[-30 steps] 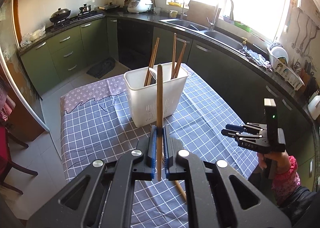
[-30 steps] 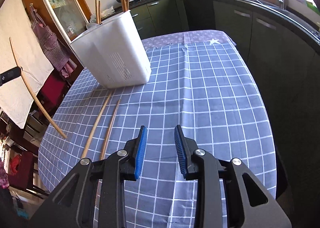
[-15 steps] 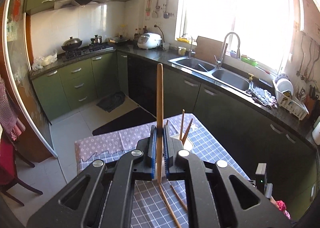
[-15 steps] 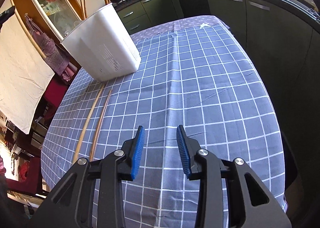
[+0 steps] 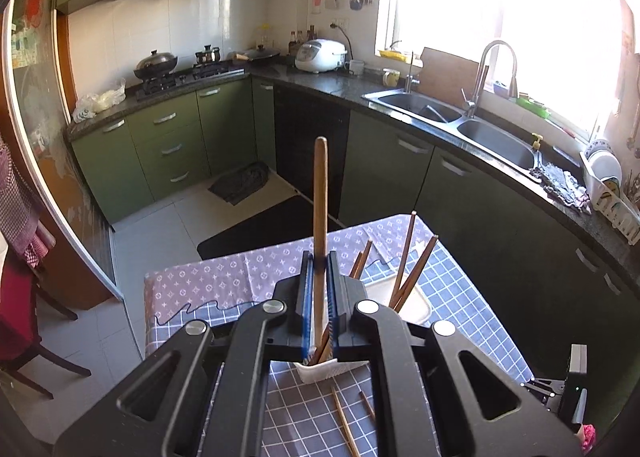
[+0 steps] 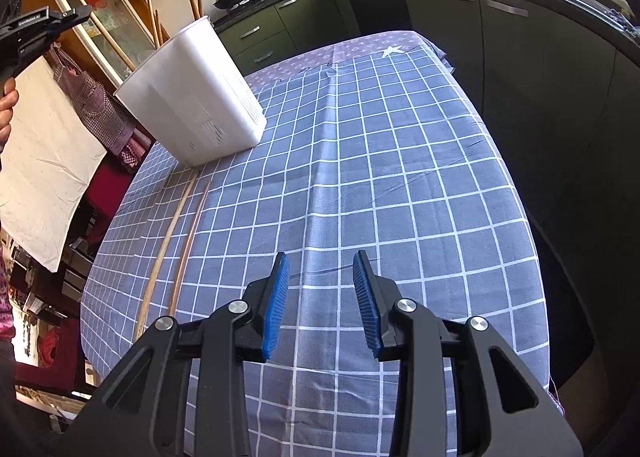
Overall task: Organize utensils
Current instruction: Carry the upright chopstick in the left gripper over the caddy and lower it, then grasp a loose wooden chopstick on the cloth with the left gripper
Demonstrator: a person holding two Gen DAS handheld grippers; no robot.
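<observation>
Checked tablecloth [image 6: 400, 177]: left gripper [image 5: 319, 297] clamps chopstick [image 5: 320, 217] upright, seemingly over white holder [image 6: 192, 97]; right gripper [image 6: 320, 305] spread wide, empty.

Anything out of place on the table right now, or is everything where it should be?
Two chopsticks lie loose on the checked tablecloth beside the white holder, not yet in it with the others. The left tool grips another chopstick above the holder. Nothing looks spilled or damaged.

Two chopsticks [image 6: 176, 241] beside white holder [image 6: 192, 105]
</observation>
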